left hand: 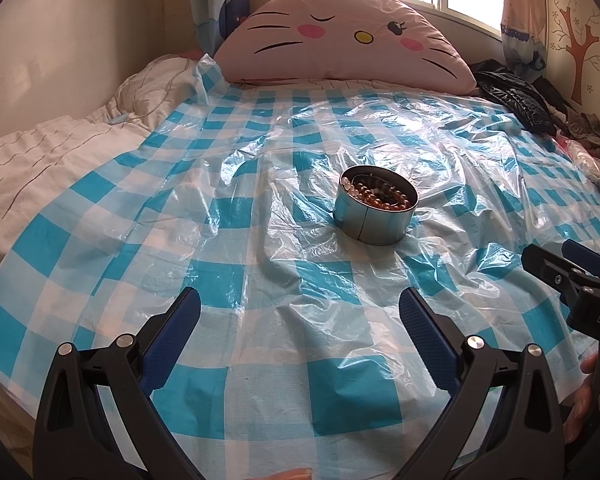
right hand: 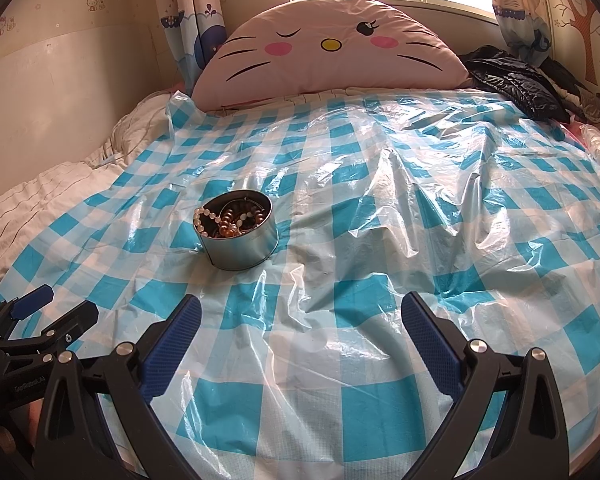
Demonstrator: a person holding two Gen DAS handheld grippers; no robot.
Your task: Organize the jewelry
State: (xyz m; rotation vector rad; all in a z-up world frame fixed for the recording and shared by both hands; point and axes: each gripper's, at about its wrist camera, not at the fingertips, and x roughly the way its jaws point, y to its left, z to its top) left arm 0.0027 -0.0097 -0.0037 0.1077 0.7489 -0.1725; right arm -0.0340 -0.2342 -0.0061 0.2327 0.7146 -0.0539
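Both tools, left tool (left hand: 300, 312) and right tool (right hand: 300, 312), are hovering wide and empty over the near bed edge (likely finished or waiting). Bead jewelry (right hand: 230, 222) is sitting inside the round tin (left hand: 374, 222) mid-bed on the checked plastic sheet (left hand: 260, 380), kept from scattering.

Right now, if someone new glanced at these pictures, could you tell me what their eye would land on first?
Probably the big pink cat-face cushion propped at the head of the bed under the window. Next, the round metal tin full of beaded bracelets, sitting alone mid-bed on the crinkled blue-and-white checked plastic sheet. Nearest the cameras, the left gripper and right gripper both hover open and empty above the sheet.
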